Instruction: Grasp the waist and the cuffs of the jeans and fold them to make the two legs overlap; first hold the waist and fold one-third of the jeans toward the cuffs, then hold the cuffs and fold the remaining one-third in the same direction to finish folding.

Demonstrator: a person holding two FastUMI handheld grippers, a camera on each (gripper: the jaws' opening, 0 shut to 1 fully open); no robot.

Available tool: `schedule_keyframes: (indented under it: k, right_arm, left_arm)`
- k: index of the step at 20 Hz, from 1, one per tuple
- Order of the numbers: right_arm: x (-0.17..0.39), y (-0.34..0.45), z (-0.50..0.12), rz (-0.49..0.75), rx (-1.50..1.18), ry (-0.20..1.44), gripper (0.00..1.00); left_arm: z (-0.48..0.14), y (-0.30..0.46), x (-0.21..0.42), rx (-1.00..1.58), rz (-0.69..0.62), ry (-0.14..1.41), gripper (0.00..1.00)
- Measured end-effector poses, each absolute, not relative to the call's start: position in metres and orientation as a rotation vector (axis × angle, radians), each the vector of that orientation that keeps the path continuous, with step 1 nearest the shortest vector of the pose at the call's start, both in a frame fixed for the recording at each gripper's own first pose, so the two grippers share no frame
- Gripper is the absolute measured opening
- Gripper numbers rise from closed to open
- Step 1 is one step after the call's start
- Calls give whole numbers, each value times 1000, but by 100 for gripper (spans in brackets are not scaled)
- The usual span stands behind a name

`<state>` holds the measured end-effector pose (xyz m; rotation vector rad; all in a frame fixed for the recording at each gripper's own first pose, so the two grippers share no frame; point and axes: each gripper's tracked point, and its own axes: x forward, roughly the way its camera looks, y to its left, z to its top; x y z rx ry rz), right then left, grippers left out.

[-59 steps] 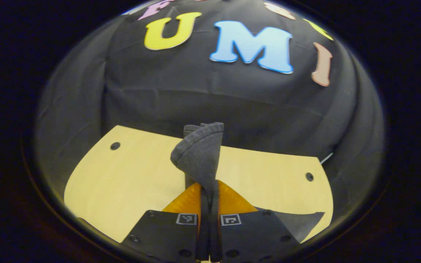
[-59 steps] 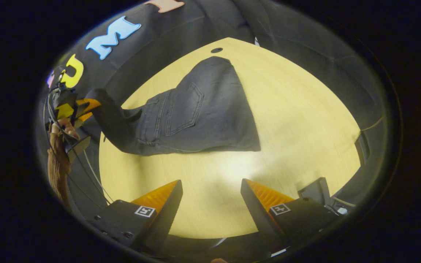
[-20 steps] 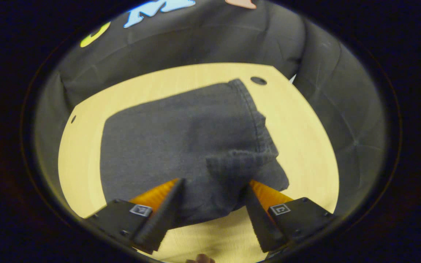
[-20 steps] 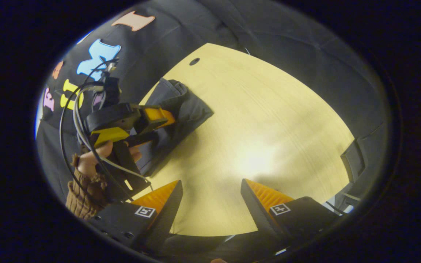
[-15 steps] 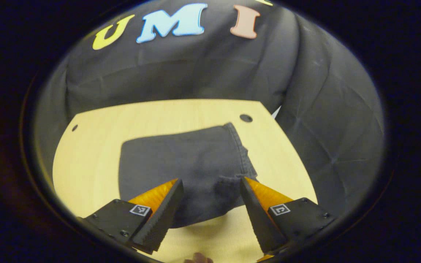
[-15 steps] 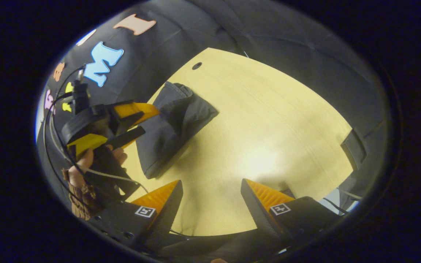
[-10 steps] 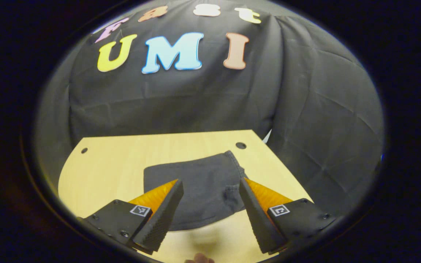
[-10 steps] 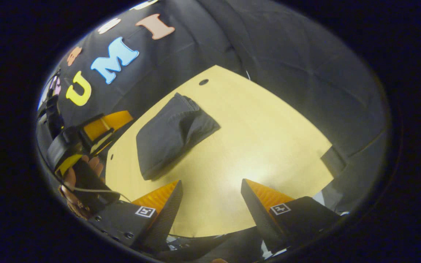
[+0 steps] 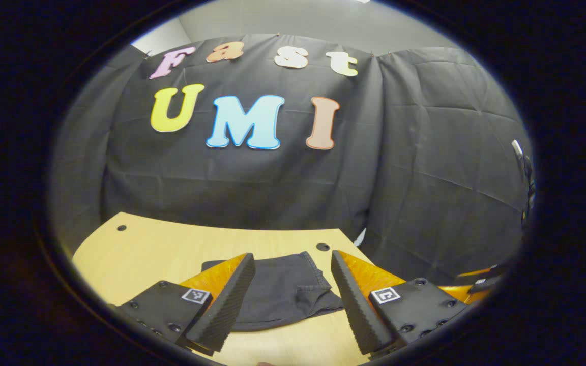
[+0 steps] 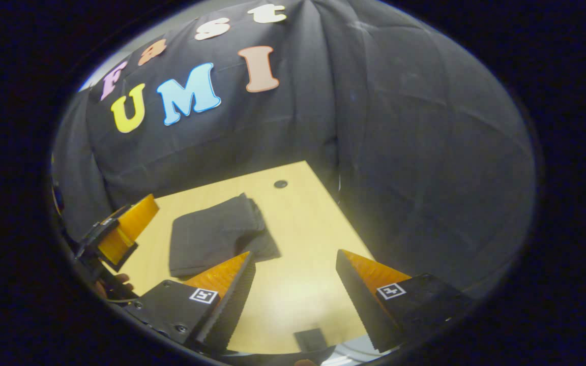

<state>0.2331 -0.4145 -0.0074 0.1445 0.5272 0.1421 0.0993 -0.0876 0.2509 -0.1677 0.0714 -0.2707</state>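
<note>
Jeans (image 9: 277, 292) are lying folded into a compact bundle on the table (image 9: 160, 249), near its far corner. Left hand-held gripper (image 9: 293, 300) is hovering above them, fingers spread, gripping nothing. Right hand-held gripper (image 10: 295, 290) is also hanging wide apart, just beside the bundle (image 10: 211, 236).

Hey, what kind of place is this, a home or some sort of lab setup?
Likely a staged recording booth: black cloth wall, one bare wooden table holding only folded jeans.
</note>
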Motion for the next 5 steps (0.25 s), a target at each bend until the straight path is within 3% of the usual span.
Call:
schedule_keyframes:
  k: [2, 4, 5]
  right_arm:
    - [262, -457, 63, 74, 110, 266, 97]
    - [287, -508, 146, 17, 59, -134, 96]
    - [293, -515, 173, 52, 16, -356, 97]
  left_arm:
    - [288, -79, 98, -217, -195, -78, 100]
    - [334, -73, 93, -273, -133, -304, 99]
    - [339, -75, 95, -272, -102, -332, 97]
